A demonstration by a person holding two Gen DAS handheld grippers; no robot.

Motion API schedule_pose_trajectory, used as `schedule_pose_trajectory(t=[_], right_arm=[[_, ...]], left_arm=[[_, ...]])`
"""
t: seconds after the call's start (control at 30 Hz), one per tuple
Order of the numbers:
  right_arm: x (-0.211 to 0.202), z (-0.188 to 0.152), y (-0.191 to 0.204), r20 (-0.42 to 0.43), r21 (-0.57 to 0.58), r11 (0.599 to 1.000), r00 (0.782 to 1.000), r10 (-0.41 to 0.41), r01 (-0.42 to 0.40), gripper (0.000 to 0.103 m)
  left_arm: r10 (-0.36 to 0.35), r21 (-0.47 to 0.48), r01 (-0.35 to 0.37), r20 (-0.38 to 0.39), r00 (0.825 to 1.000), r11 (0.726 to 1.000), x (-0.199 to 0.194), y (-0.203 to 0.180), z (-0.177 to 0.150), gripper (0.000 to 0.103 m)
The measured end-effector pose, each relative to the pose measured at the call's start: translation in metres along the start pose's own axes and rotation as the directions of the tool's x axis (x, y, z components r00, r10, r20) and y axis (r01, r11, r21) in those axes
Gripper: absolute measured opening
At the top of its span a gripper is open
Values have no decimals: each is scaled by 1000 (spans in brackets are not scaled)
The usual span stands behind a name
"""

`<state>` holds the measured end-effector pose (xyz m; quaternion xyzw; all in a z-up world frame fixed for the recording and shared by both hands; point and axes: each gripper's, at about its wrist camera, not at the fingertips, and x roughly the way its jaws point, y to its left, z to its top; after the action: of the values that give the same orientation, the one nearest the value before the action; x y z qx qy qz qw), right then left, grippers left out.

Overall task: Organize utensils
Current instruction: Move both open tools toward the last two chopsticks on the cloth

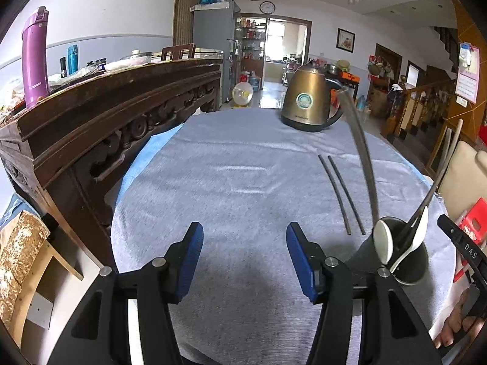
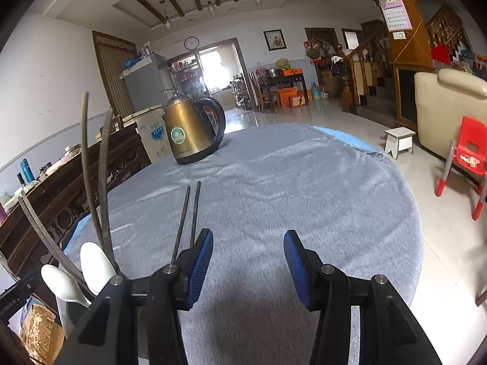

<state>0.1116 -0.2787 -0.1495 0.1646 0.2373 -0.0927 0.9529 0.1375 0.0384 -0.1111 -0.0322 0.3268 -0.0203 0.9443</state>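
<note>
Two dark chopsticks (image 1: 341, 194) lie side by side on the grey cloth, to the right of and beyond my left gripper (image 1: 245, 231). That gripper is open over bare cloth with nothing between its blue pads. A dark cup (image 1: 420, 261) at the right holds two white spoons (image 1: 383, 243) and several tall chopsticks (image 1: 362, 149). In the right wrist view the lying chopsticks (image 2: 188, 213) end just beyond the left finger of my right gripper (image 2: 248, 235), which is open and empty. The spoons (image 2: 94, 264) show at its lower left.
A brass-coloured kettle (image 1: 307, 100) stands at the far side of the round table (image 2: 304, 176). A carved wooden sideboard (image 1: 100, 115) with a purple flask (image 1: 35, 57) flanks the table's left. A red chair (image 2: 468, 158), white stool (image 2: 398, 141) and cream sofa (image 2: 447, 106) stand on the floor.
</note>
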Motion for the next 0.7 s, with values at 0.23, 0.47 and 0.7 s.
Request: schedule_pose_trajectory(t=[0.23,0.47,0.7], right_arm=[[6,-4,3,-26,-11,1000,1000,5,-6,52],[13,-7,5,-57,-16,1000,998,11,-11,52],[21,-12,4,-91,-18,1000,996,19,-20,52]], left_arm=[[19,-8,-19,-31,999,1000,10,6,-3,58],[28,-19,-30,-59,998,999,19,10,-6,58],[34,-20,-36,-76,996,999,25,12,-8,58]])
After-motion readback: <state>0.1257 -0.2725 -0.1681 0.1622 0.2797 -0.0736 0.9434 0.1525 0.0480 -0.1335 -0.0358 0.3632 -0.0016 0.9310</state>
